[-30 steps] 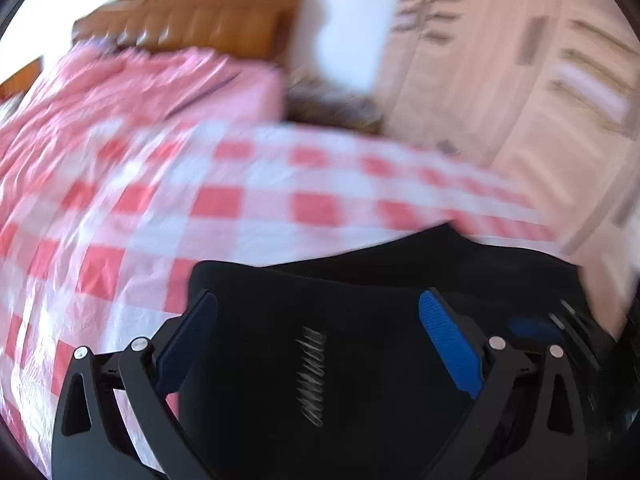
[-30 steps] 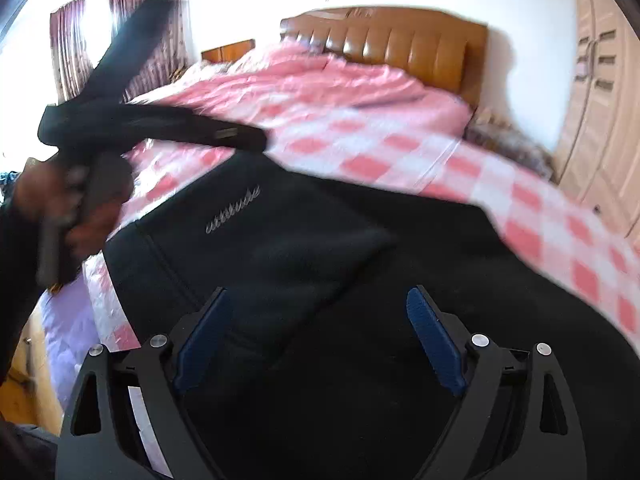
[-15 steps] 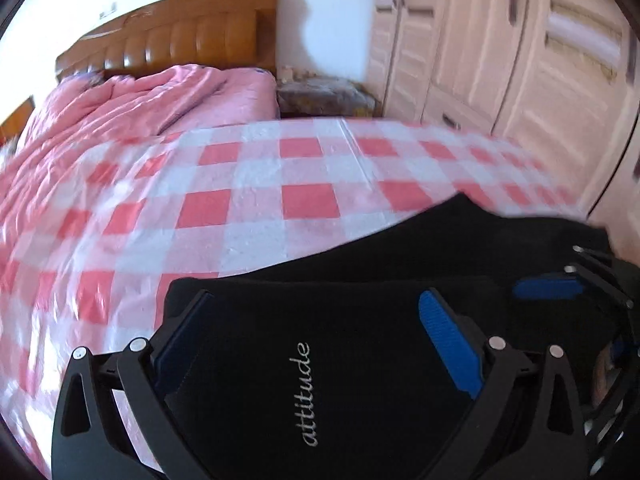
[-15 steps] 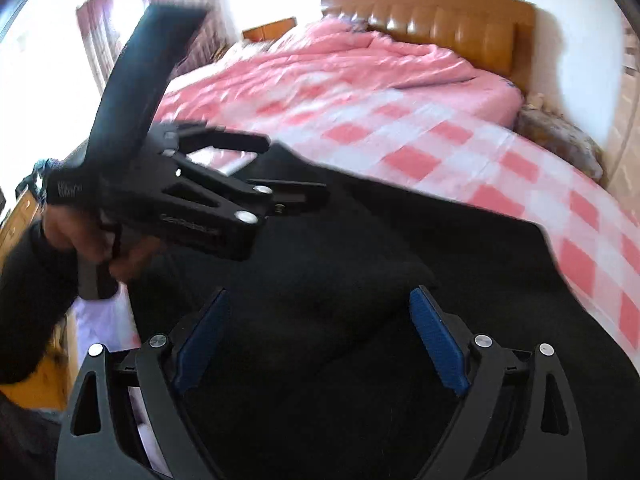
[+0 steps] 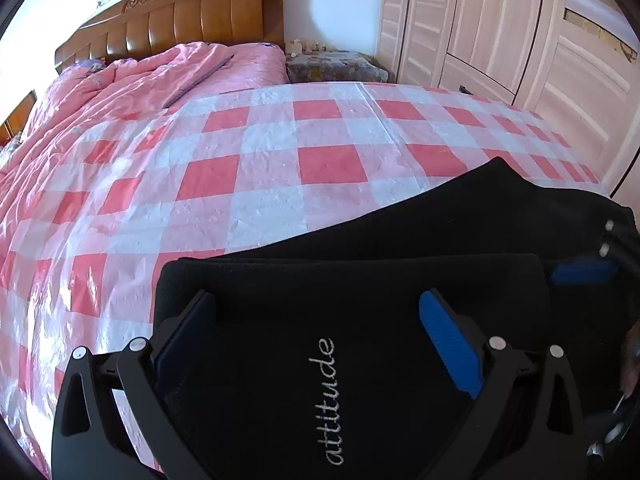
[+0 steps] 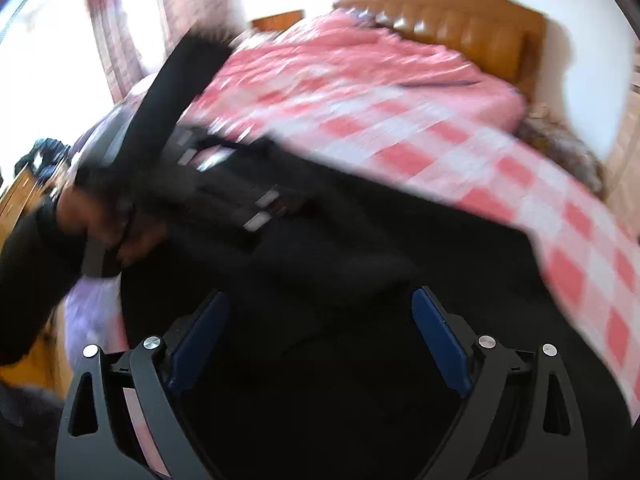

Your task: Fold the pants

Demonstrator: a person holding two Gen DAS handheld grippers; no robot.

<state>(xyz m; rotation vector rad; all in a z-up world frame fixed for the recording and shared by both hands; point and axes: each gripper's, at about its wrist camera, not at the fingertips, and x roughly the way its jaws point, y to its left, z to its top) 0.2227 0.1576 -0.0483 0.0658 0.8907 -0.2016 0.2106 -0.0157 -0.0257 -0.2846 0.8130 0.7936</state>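
Observation:
Black pants (image 5: 360, 292) with a white "attitude" print lie folded over on the red and white checked bed cover (image 5: 260, 168). My left gripper (image 5: 316, 316) is open and hovers just above the upper folded layer, near its far edge. My right gripper (image 6: 318, 320) is open and empty over the pants (image 6: 360, 340), in a blurred view. The right gripper's blue pad (image 5: 580, 274) shows at the right edge of the left wrist view. The left gripper and the hand that holds it (image 6: 192, 184) show at the left of the right wrist view.
A pink duvet (image 5: 132, 84) is heaped at the head of the bed, below the brown headboard (image 5: 180, 12). A bedside table (image 5: 332, 66) and pale wardrobe doors (image 5: 500, 28) stand to the right. Curtained windows (image 6: 120, 40) are at the left.
My left gripper has come lower and closer over the folded pants, and the print now reads larger. My right gripper has swung, with the left gripper now nearer in its view. Both stay open.

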